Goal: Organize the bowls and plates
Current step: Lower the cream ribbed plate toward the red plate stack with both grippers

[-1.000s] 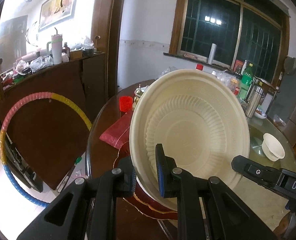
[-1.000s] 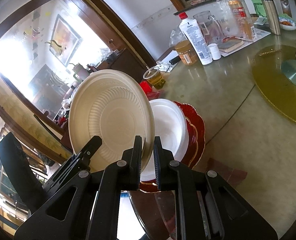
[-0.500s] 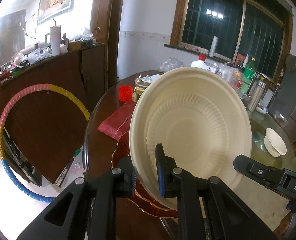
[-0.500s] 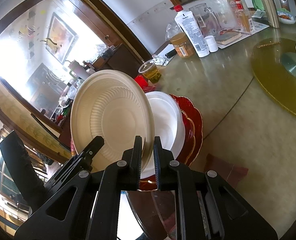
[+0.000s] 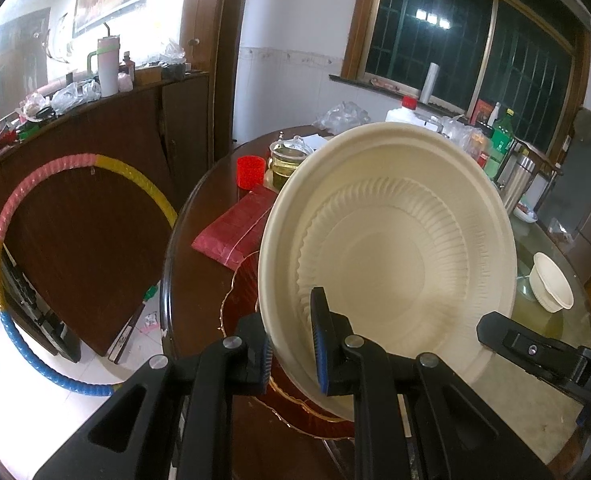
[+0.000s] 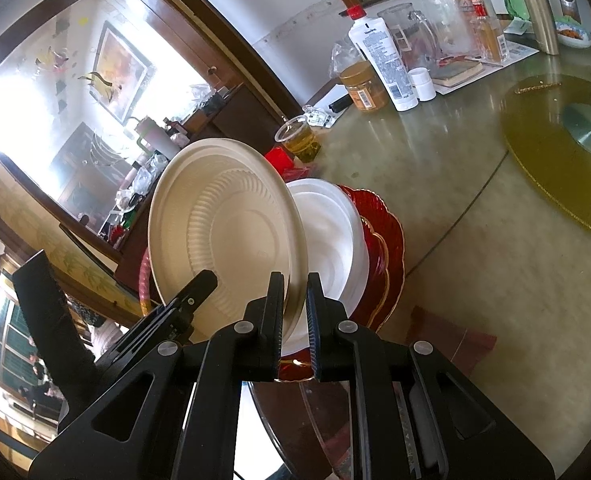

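Item: cream fluted disposable plate [image 5: 395,248] — held aloft and steeply tilted above the stack, near the tabletop's [image 6: 455,208] edge. Both claws grasp it: your left claw [image 5: 291,344] is clenched on the lower rim, one finger inside the dish and one behind; your right claw [image 6: 295,312] pinches the same rim edge-on.

Destination, as judged: the white plate [image 6: 335,236] lying on the red scalloped plates [image 6: 387,240] directly beneath.

Handling notes:
- Level the plate before you lower it; at this tilt only one edge would land and it could skid off the stack.
- Move both claws together — the thin rim looks flexible, and a twist between two grips may buckle it.
- Centre it over the white plate so that the rims nest.
- Let go only once it rests flat, one claw at a time, and draw back along the rim line.

Nearby: a white bowl [image 5: 551,284] sits well apart on the tabletop, probably waiting for its own place. The tea cup [image 6: 299,140] and red cup [image 5: 250,171] stand behind the stack; keep clear of them.
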The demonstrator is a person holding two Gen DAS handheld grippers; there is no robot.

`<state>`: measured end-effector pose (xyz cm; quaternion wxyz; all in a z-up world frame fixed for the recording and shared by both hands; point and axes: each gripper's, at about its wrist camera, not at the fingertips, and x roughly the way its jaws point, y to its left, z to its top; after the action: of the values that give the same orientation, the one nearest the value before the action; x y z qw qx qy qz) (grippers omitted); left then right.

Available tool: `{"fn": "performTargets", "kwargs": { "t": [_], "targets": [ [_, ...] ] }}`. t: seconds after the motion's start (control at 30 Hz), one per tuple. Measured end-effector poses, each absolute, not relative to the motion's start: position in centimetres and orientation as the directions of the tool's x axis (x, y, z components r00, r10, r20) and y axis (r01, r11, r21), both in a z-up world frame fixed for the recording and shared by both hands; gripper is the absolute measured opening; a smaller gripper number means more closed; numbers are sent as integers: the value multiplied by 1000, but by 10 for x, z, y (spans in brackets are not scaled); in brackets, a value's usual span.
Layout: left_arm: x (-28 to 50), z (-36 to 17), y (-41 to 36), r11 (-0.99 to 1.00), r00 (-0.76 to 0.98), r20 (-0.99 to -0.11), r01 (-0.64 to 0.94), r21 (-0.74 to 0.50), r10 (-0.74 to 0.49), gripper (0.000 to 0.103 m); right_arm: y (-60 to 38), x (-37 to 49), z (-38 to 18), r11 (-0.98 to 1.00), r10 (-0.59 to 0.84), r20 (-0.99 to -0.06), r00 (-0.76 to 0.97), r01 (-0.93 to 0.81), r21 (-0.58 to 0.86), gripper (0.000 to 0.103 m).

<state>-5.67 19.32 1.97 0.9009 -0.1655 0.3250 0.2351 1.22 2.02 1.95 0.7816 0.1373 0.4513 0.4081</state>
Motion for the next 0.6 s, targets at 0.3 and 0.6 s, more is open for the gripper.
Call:
{"fn": "performTargets", "kwargs": {
  "t": [0.3, 0.6],
  "targets": [
    [-51, 16, 199, 842, 657, -697, -520, -142, 288, 17, 19, 14, 18, 621, 767, -598, 232, -503, 601, 11],
    [-47, 11, 202, 849, 645, -716, -509, -143, 266, 17, 21, 15, 15, 615, 771, -600, 212, -492, 616, 11]
  ]
}}
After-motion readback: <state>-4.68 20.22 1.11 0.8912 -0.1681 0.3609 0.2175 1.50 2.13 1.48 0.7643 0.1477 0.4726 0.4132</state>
